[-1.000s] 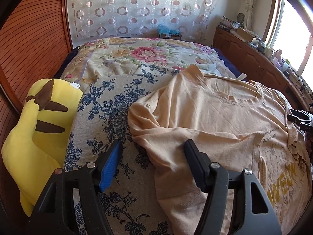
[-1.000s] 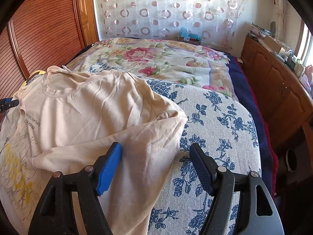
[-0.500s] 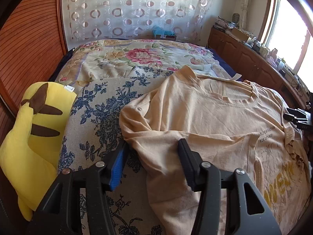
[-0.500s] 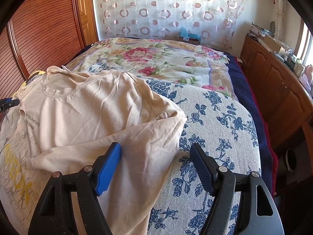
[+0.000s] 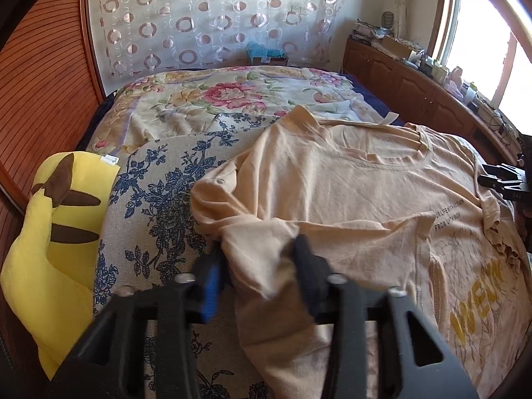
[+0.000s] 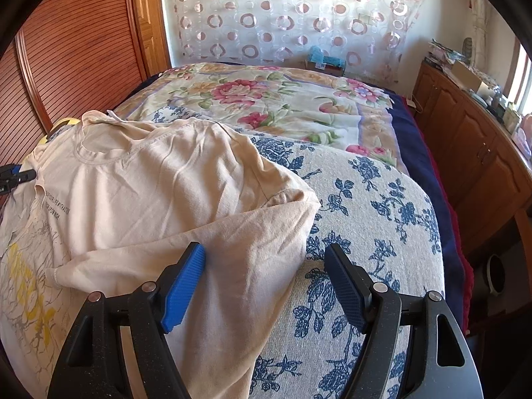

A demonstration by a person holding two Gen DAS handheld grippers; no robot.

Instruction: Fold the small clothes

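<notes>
A beige T-shirt (image 5: 349,193) with yellow print lies face up on the blue-floral cover, both sleeves folded inward. It also shows in the right wrist view (image 6: 143,199). My left gripper (image 5: 257,262) straddles the shirt's left side edge below the folded sleeve, fingers narrowed around the cloth but still apart. My right gripper (image 6: 266,266) is wide open over the shirt's right side edge; its left finger (image 6: 184,286) rests over the folded sleeve and its right finger is over the bare cover.
A yellow plush toy (image 5: 53,249) lies at the bed's left edge. A floral quilt (image 5: 232,99) covers the far half of the bed. A wooden cabinet (image 6: 482,166) runs along the right side, a slatted wooden wall (image 6: 73,66) along the left.
My left gripper has moved forward and right onto the shirt's side edge and its fingers have narrowed around the cloth. My right gripper has hardly moved and stays open.
</notes>
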